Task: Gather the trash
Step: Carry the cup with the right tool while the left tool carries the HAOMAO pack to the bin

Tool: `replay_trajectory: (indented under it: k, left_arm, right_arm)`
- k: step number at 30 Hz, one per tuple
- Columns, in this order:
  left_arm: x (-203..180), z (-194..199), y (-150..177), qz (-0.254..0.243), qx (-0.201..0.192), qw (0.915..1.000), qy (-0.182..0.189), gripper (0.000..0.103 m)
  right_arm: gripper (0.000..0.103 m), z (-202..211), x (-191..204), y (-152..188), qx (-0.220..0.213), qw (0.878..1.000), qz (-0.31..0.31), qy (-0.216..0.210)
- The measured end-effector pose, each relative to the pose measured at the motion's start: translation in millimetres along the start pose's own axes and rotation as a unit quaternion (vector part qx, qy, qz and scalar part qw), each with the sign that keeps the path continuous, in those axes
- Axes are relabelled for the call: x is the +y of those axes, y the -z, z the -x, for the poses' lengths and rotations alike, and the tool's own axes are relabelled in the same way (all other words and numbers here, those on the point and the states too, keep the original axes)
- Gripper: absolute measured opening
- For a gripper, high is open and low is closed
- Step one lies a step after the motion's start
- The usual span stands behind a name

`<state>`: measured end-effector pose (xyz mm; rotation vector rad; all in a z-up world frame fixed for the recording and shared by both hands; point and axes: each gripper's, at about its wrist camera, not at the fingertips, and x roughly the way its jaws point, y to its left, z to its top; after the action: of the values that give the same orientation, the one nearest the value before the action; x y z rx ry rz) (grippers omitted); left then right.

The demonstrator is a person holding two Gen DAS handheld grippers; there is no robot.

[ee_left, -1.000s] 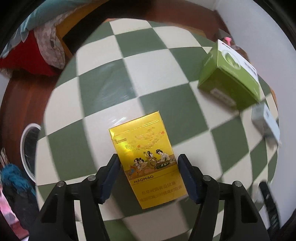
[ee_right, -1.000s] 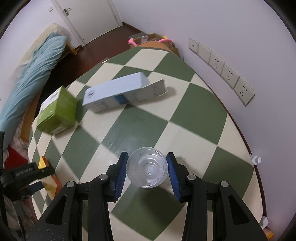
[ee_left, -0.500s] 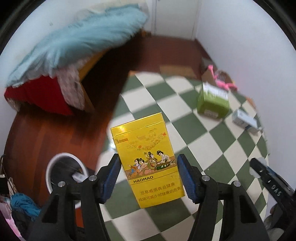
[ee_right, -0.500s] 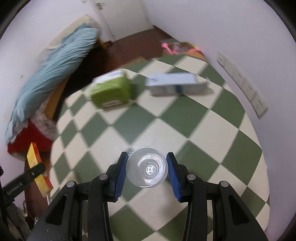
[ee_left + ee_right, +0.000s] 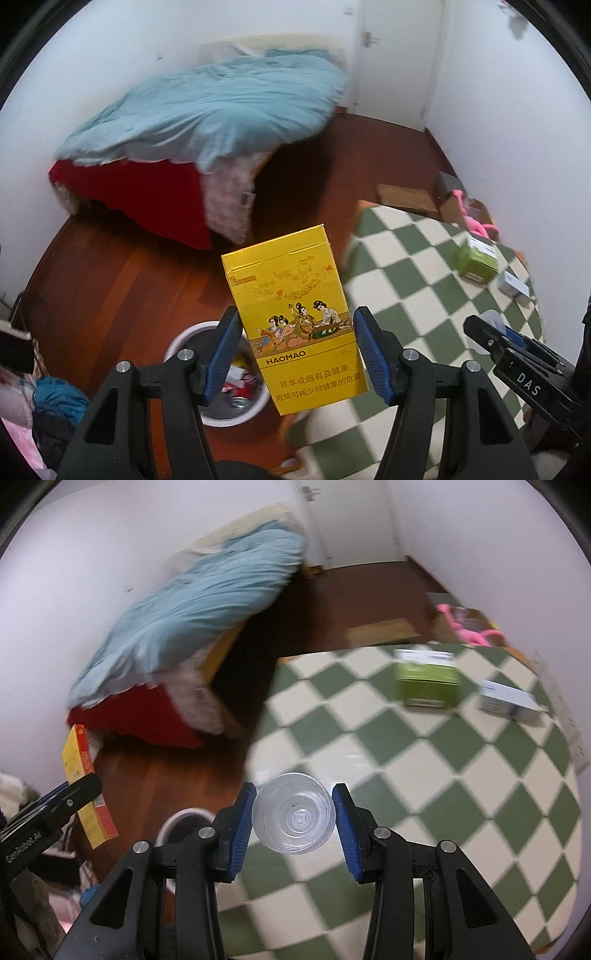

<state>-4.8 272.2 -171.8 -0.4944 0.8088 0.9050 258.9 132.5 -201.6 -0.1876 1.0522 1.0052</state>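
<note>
Moved: both hands have lifted off the checked surface and swung out over the wood floor, and the bin now shows below them.
Yellow pack: the yellow pack [image 5: 295, 325] is up in the air, standing tall, above the white bin [image 5: 218, 373].
Left tool: the left tool [image 5: 295, 352] grasps the yellow pack by its two long sides, so the pack cannot slip while it is carried.
Clear cup: the clear cup [image 5: 293, 818] is also in the air, near the edge of the surface [image 5: 424, 768], with its bottom facing the camera.
Right tool: the right tool [image 5: 293, 821] is clenched on the clear cup, one pad on each side.
Bin: it sits on the floor and has trash inside already; I think both things go in next.
Left behind: a green box [image 5: 426, 683] and a white box [image 5: 511, 701] lie on the surface, well apart from the hands.
</note>
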Motion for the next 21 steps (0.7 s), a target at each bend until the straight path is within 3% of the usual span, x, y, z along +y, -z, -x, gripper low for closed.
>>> replay_trajectory:
  k: [5,10,15,21]
  left_arm:
    - [68,-3,7,0.030,0.009,0.9992,-0.022,0.059]
    - [130,-41,24,0.077,0.056,0.9952,-0.021,0.059]
    - [182,-110,52,0.137,0.154,0.9782,0.020,0.059]
    - [208,-179,78,0.184,0.227,0.9547,0.054,0.059]
  right_arm:
    - [0.044,-27,81,8,0.022,0.998,0.036,-0.044]
    - [0.044,-76,148,33,0.073,0.993,0.067,-0.065]
    - [0.044,-137,185,67,0.140,0.984,0.089,-0.063]
    - [0.044,-203,204,95,0.203,0.972,0.107,-0.043]
